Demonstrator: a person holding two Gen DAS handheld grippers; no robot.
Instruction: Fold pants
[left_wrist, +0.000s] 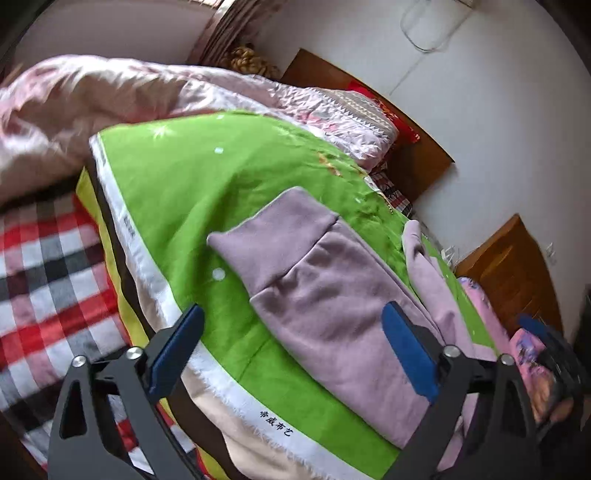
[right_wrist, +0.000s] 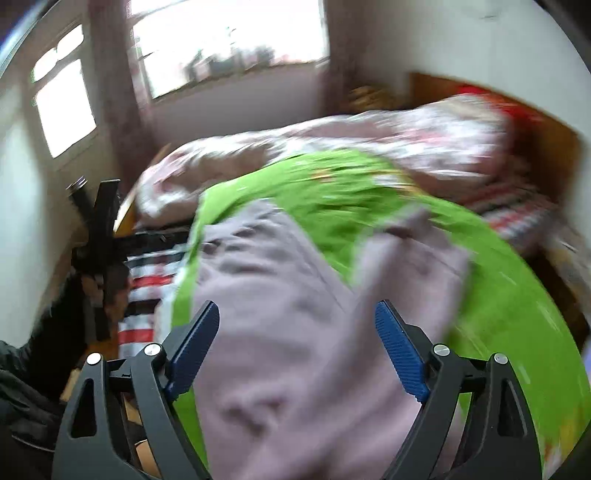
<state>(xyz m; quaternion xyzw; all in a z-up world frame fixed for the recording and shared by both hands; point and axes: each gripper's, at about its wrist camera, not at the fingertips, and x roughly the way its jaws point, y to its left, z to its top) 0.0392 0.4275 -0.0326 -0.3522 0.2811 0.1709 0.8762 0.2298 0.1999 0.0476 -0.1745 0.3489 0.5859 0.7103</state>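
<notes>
Bed-top green cloth (left_wrist: 177, 206) carries the mauve pants (left_wrist: 325, 295), waistband end far-left and legs running near-right, directly ahead of both empty wide-apart claws, left claw (left_wrist: 291, 354) over the waist half, right claw (right_wrist: 297, 350) over the blurred leg half.

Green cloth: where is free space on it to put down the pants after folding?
The green cloth is bare between its white printed edge and the pants' waistband, and up toward the pink quilt. The side away from the white edge is crowded: the mauve pants lie there, one leg bunched.
</notes>
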